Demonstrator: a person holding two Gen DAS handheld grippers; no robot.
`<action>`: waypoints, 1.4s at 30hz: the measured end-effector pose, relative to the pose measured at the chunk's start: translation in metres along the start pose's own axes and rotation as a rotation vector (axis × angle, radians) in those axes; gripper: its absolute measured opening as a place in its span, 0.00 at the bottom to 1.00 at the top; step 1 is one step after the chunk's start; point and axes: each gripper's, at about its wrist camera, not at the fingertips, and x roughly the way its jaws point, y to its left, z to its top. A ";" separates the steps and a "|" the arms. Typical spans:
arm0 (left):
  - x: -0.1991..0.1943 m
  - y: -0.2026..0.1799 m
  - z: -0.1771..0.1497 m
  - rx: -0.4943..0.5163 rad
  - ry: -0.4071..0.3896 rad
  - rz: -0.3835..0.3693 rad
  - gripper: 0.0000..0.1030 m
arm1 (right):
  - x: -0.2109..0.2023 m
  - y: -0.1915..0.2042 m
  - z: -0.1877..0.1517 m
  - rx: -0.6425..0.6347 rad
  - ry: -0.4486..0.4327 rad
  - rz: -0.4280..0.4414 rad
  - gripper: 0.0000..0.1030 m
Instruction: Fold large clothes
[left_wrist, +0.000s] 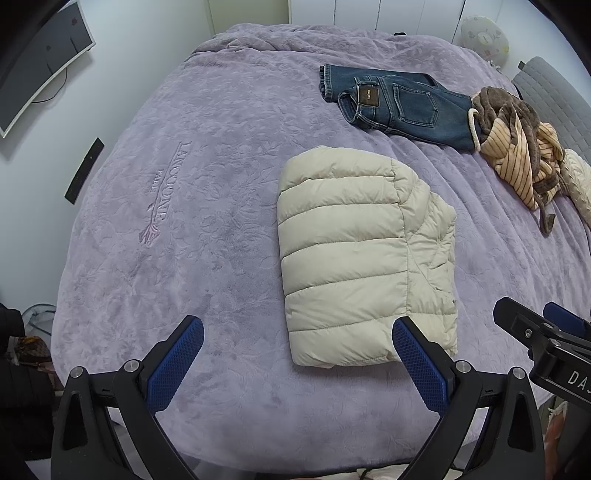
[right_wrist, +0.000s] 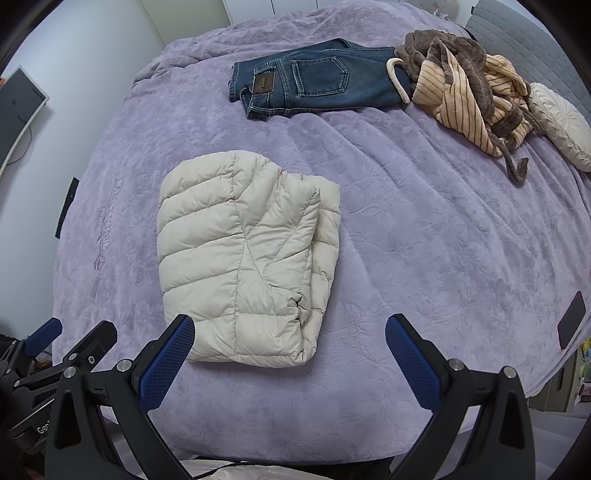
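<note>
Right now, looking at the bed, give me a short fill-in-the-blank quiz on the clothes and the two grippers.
1. The cream puffer jacket lies ____ into a compact bundle on the purple blanket.
2. The jaws of both the left gripper and the right gripper stand ____.
3. The striped robe lies in a heap overlapping one end of the ____.

Missing words: folded; open; jeans
</note>
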 end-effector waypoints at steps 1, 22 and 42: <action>0.000 0.000 0.000 0.000 0.000 0.000 0.99 | 0.000 0.000 0.001 -0.001 0.000 0.000 1.00; -0.001 0.000 0.001 0.001 0.000 0.001 0.99 | 0.001 -0.002 0.003 -0.007 0.004 0.003 1.00; -0.001 0.002 0.001 0.002 0.001 0.004 0.99 | 0.001 -0.003 0.002 -0.012 0.009 0.006 1.00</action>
